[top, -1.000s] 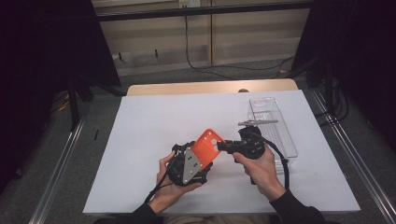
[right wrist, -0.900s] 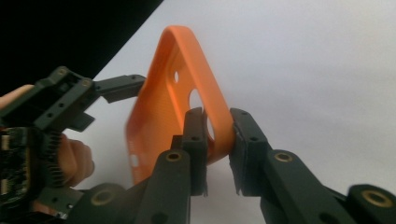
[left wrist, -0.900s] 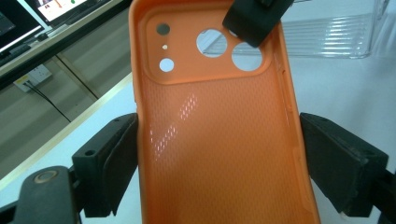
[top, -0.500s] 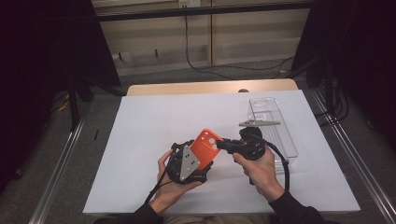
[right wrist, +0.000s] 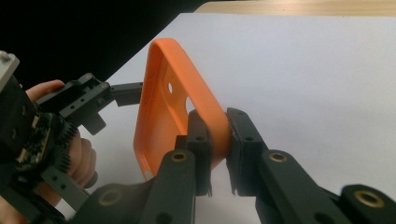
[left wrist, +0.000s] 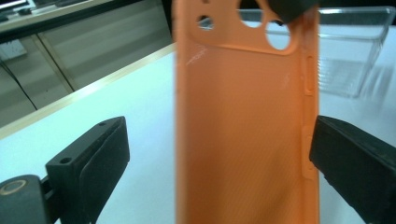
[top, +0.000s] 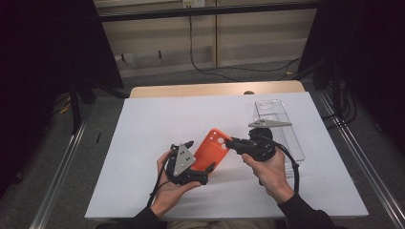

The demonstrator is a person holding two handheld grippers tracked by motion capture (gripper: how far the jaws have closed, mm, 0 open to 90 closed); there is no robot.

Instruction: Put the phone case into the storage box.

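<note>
An orange phone case (top: 214, 148) is held off the white table between both hands. My right gripper (top: 229, 142) is shut on its camera-hole end; in the right gripper view the two pads (right wrist: 201, 128) pinch the case wall (right wrist: 163, 93). My left gripper (top: 198, 161) straddles the other end of the case. Its jaws have just been opening. In the left gripper view the case (left wrist: 243, 130) stands upright between them, with a clear gap at the left pad (left wrist: 100, 158) and the right pad (left wrist: 350, 168) just beside the case's edge.
A clear plastic tray (top: 282, 129) lies on the white table cover (top: 143, 143) to the right, behind the right hand. A wooden table edge (top: 191, 90) runs along the back. Metal rails flank the table, and cables lie on the floor beyond.
The left gripper's jaws have spread apart and let go of the orange case, which stays in the right gripper. Both hands have hardly moved.
</note>
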